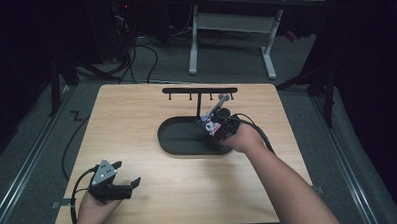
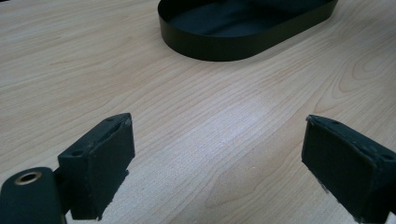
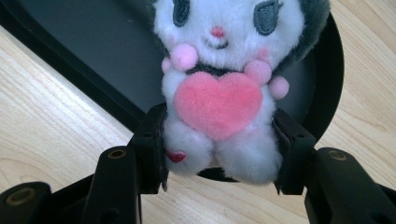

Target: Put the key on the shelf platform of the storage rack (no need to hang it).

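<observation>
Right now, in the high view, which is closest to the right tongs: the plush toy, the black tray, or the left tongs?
1. Plush toy: gripped in the right tongs.
2. Black tray: just beneath and left of them.
3. Left tongs: far off, at the table's near-left corner.

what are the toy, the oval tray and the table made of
Toy: soft plush, with fuzzy white and pink pile and stitched eyes; the right tongs squeeze its lower body.
Tray: matte black with a thin, even wall, probably sheet metal or plastic; the look leaves it open.
Table: pale wood grain with a smooth finish, either wood or laminate.
</observation>
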